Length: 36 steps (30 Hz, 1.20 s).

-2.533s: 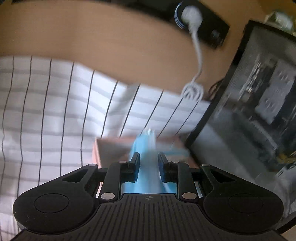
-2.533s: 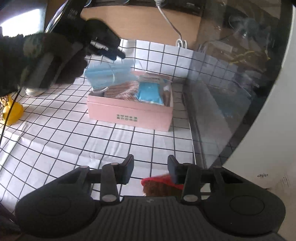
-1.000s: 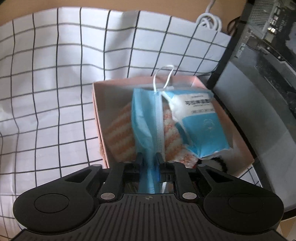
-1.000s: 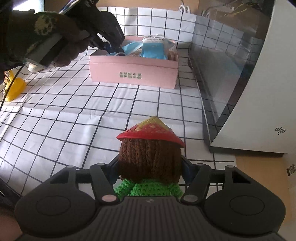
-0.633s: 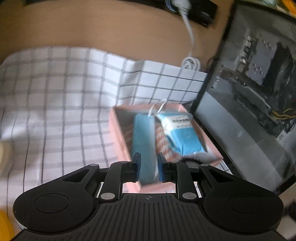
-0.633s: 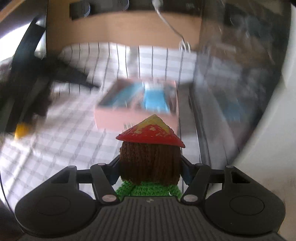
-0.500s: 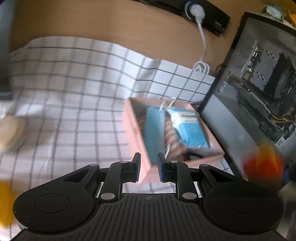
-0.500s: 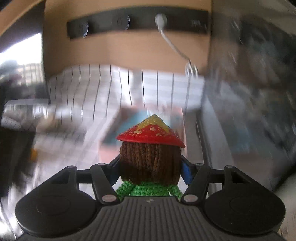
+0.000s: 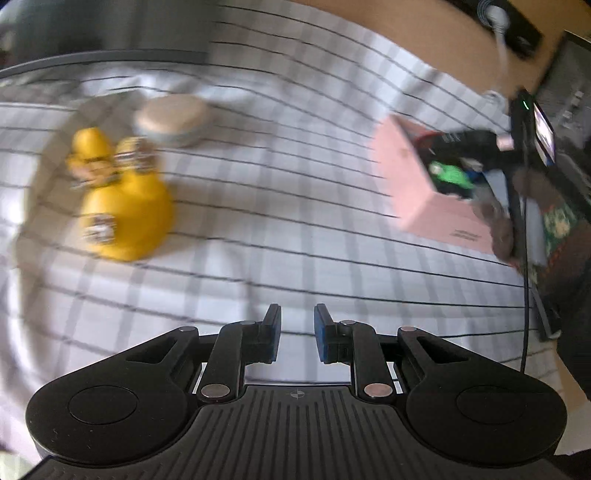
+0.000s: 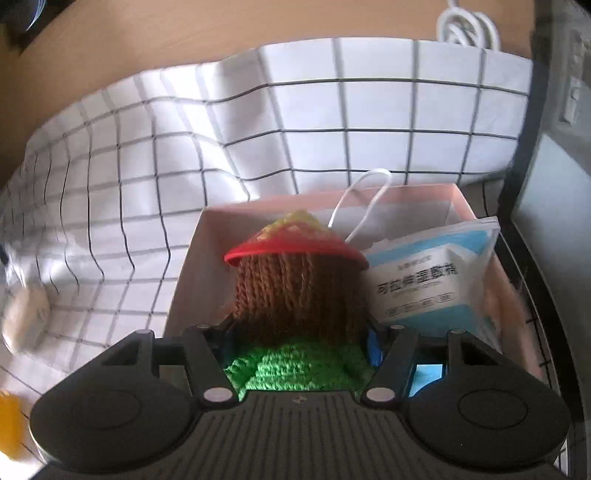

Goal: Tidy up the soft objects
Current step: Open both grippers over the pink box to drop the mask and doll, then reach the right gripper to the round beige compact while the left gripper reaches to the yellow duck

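The right gripper [image 10: 299, 332] clamps a crocheted doll [image 10: 299, 295] by its sides, the blue-padded fingers pressed against brown yarn hair and a green knitted collar. The doll's red-and-yellow conical hat [image 10: 295, 243] points into the pink box [image 10: 184, 269], over the box's left half. Just right of the doll, a blue-and-white packet [image 10: 432, 280] printed with Chinese characters leans against the box's right side, and a white elastic loop [image 10: 364, 206] rises behind the hat. Something pale orange and fuzzy [image 10: 498, 295] shows at the box's right wall; what it is cannot be told. The box sits on a white grid-patterned cloth [image 10: 184, 147], with a dark computer case [image 10: 554, 184] close on its right and a coiled white cable [image 10: 467, 26] beyond the cloth's far edge.

The left gripper [image 9: 295, 332] hovers over the same cloth [image 9: 295, 229] with its jaws parted by a narrow gap and nothing between them. In its motion-blurred view, a yellow plush toy [image 9: 122, 206] lies well to the left, a round beige object [image 9: 171, 120] just behind it. Far to the right, the pink box [image 9: 424, 192] appears with the right gripper [image 9: 476, 147] and the doll's green knit [image 9: 448, 177] at its opening.
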Each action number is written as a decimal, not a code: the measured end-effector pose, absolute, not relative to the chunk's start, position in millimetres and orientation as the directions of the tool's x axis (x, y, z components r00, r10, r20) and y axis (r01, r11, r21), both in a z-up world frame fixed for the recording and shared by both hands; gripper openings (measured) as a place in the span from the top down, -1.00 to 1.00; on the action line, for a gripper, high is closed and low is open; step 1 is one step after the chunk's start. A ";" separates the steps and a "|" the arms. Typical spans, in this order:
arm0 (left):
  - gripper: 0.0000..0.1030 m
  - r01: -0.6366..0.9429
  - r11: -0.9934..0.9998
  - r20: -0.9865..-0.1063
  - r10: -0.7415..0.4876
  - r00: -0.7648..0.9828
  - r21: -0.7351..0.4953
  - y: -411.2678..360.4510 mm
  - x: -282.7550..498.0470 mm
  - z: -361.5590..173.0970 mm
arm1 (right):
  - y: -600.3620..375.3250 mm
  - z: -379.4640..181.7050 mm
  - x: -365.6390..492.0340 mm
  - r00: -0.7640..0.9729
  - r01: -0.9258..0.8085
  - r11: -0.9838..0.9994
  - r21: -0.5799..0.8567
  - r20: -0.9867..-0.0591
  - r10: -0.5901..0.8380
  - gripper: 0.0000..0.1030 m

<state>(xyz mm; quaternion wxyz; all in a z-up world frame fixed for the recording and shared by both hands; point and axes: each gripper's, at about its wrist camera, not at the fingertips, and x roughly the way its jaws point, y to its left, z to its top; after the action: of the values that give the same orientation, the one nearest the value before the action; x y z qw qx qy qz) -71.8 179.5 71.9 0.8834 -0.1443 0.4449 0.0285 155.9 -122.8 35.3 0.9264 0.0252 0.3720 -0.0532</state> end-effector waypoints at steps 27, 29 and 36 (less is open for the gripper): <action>0.59 -0.386 0.869 -0.764 0.013 0.646 -0.311 280.7 -143.2 61.3 | 174.4 28.8 153.2 0.686 -0.576 0.799 -0.171 -0.633 0.359 -0.91; 0.59 -0.425 0.856 -0.762 0.059 0.644 -0.293 289.1 -161.9 62.7 | 193.6 18.3 167.0 0.689 -0.592 0.777 -0.214 -0.634 0.351 -0.91; 0.59 -0.573 0.759 -0.776 0.148 0.613 -0.308 318.9 -216.0 58.3 | 215.8 -22.2 230.1 0.647 -0.591 0.772 -0.233 -0.709 0.281 -1.00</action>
<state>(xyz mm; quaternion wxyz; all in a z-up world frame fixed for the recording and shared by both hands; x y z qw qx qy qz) -216.0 318.9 58.3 0.8548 -0.2755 0.3859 0.2109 230.1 215.8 -22.2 0.8780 -0.2287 0.3393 0.2482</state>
